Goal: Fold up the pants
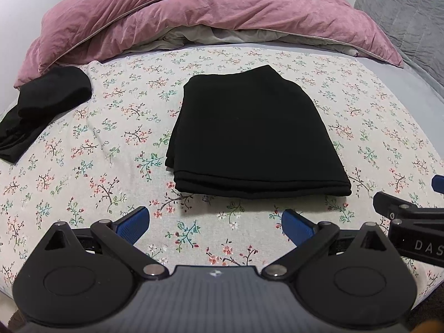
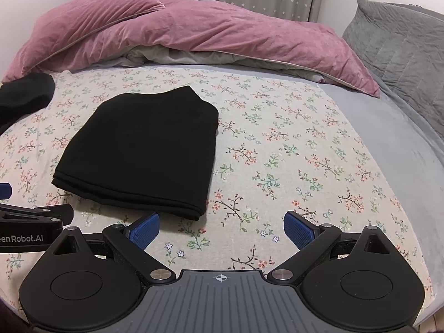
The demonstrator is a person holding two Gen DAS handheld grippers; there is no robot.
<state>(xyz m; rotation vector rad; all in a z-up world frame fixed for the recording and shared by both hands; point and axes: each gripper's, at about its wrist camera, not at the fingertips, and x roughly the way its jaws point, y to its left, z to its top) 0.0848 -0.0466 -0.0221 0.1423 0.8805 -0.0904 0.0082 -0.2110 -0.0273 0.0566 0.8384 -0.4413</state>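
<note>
The pants (image 1: 249, 136) lie folded into a compact black stack on the floral sheet (image 1: 97, 166), roughly mid-bed. Stacked layer edges face the grippers, so the last fold likely brought the far end toward the near side. The stack looks flat and squared, and nothing touches it. Judging by that, folding is done or nearly so; at most a tidy-up of the slightly offset near-left corner remains.

The left gripper (image 1: 216, 226) sits just short of the pants' near edge with its jaws spread wide and nothing between them. The right gripper (image 2: 222, 227) is off the pants' near-right corner, also spread wide and empty. Both are backed off and clear of the cloth, which reads as a release-and-retreat pose.

Left of the pants and well apart lies another black garment (image 1: 44, 105), bunched up, probably a separate item. Beyond the pants' far edge, a pink duvet (image 1: 194, 14) is pushed back, presumably to clear working room on the sheet. A grey pillow (image 2: 402, 36) sits far right of the pants.
</note>
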